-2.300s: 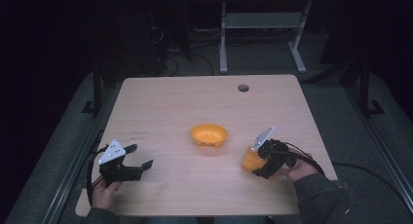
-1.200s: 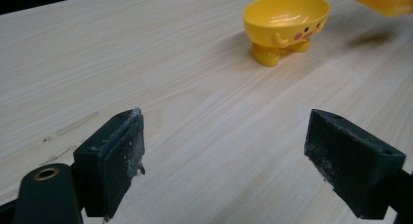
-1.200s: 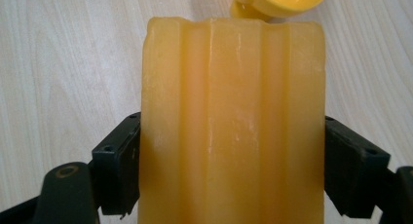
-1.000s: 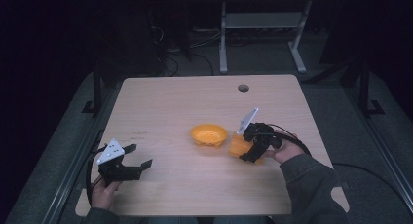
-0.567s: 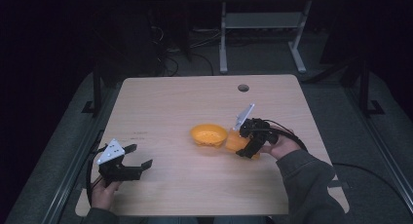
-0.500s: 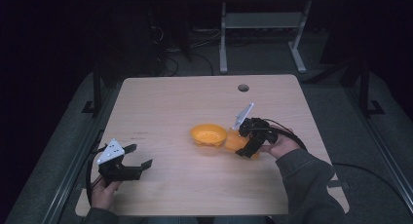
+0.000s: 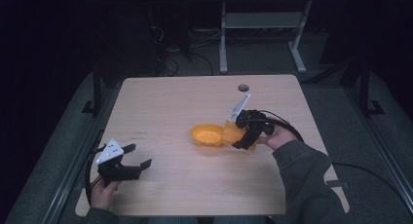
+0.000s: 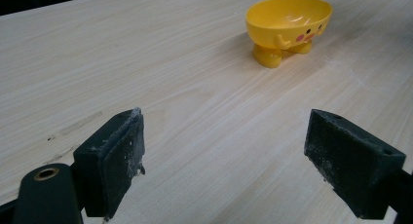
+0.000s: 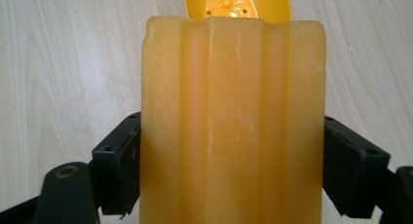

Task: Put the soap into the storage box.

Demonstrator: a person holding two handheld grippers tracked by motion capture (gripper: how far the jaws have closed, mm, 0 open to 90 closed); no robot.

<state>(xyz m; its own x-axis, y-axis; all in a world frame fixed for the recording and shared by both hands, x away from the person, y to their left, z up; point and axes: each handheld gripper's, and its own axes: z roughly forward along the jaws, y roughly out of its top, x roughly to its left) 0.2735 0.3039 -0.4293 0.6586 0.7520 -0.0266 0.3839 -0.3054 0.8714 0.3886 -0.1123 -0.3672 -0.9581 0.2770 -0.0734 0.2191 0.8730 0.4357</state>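
Jaws of the right hand-held gripper (image 9: pixel 229 170) clamp a ridged pale-orange block (image 9: pixel 233 121) beside a yellow plastic bowl (image 7: pixel 207 135); the left hand-held gripper (image 8: pixel 234 160) gapes empty above the wooden table (image 7: pixel 170 102).

Room is dark, only the table (image 7: pixel 170 102) is lit. Tabletop is light wood w/ visible grain, rounded corners, and a small round hole (image 7: pixel 243 87) near the far edge, right of centre. Floor (image 7: pixel 341 102) around it is grey, looks like carpet. Dark metal rails (image 7: pixel 68 175) run along the left side of the table; similar dark frame bits at right. Behind the table stands a pale metal stand (image 7: pixel 263 24) w/ two legs and a crossbar. Black cables (image 7: pixel 170 63) lie tangled on the floor at back left. Beyond that, too dark to tell walls.
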